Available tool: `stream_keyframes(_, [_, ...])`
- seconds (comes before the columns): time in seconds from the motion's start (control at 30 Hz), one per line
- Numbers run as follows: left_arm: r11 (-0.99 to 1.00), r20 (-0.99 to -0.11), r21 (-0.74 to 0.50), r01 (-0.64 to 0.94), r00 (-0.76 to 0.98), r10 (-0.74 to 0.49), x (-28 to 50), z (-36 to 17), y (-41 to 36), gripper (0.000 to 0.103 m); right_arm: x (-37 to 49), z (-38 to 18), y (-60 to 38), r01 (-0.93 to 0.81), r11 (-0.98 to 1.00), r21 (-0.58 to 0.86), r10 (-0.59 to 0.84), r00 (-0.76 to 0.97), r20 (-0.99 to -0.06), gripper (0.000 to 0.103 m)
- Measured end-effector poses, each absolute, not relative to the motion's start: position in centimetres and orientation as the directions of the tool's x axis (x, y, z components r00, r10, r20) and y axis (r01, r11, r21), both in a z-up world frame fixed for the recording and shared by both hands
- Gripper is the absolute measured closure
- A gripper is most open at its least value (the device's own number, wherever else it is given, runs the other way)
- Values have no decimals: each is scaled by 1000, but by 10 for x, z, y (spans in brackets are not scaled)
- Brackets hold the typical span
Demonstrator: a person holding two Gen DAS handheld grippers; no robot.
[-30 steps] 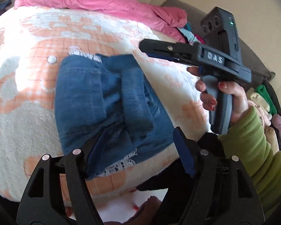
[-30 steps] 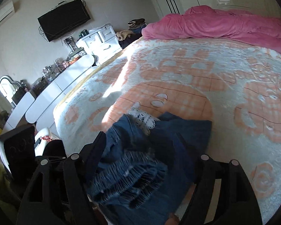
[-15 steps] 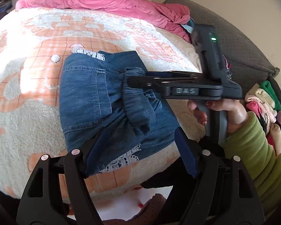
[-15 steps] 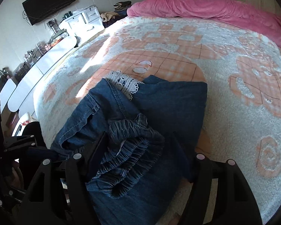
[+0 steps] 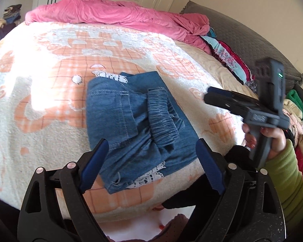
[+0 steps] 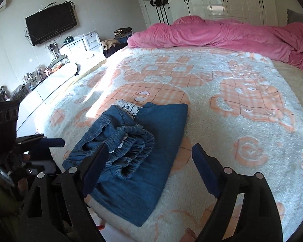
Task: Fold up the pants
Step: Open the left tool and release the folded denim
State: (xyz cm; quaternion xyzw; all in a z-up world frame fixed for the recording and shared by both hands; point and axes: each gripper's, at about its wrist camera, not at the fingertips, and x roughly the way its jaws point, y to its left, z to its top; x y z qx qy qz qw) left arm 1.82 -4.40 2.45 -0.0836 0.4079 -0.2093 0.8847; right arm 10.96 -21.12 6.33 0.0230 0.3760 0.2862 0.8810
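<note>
The folded blue denim pants (image 5: 135,125) lie near the bed's front edge, with the elastic waistband bunched on top and white lace trim at both ends; they also show in the right wrist view (image 6: 139,147). My left gripper (image 5: 151,161) is open and empty, held just above the near end of the pants. My right gripper (image 6: 149,167) is open and empty above the pants' near end. In the left wrist view the right gripper (image 5: 209,94) is off to the right of the pants, above the bed.
The bed has a white and orange fleece blanket (image 5: 50,80). A pink duvet (image 6: 222,34) is bunched at the far side. Stacked clothes (image 5: 297,109) lie at the right by a grey headboard. White cabinets and a TV (image 6: 50,26) stand at the left.
My right gripper has lifted off the pants and drawn back to the right, leaving the waistband lying on the folded pile. My left gripper stays open.
</note>
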Motion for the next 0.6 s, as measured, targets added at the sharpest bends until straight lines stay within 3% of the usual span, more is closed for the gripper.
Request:
stream_keyframes(0.17, [912,-688,-300,281,598,-411,21,26,-35,14,82,71,-207,-513,830,219,521,573,-632,19])
stream_keyframes(0.6, [936,-712,-264,234,607,-353,46,17,-16,14,36,61,-166,-608,780,149,535,525,-662,19])
